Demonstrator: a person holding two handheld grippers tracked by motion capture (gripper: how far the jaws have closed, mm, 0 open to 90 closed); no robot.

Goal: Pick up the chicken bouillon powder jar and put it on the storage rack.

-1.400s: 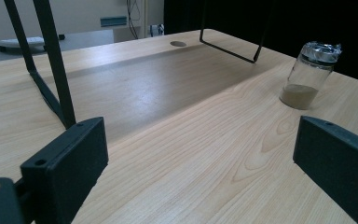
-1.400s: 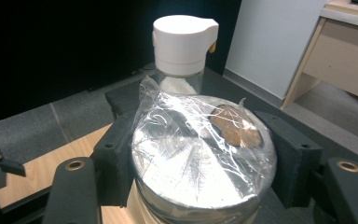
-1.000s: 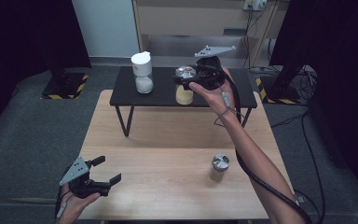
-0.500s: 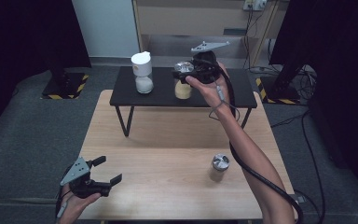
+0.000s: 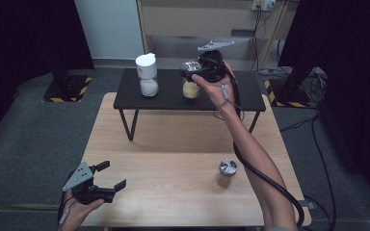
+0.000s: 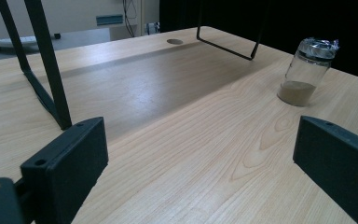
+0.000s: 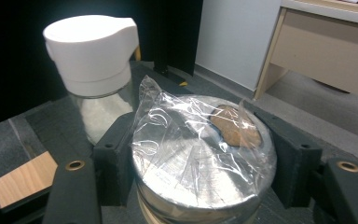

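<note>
The high view looks forward and down from above the person's side, taking in the whole wooden table [image 5: 173, 159], the low black shelf [image 5: 173, 91] standing on its far half, and the floor beyond. The left gripper view sits low, just above the tabletop [image 6: 168, 140], and faces across it toward a small jar [image 6: 305, 70], which the high view also shows near the table's right edge [image 5: 227, 171]. The right gripper view is very close, looking down on a foil-capped jar [image 7: 200, 149] with a white-lidded shaker [image 7: 91, 60] just behind; both stand on the shelf in the high view too.
</note>
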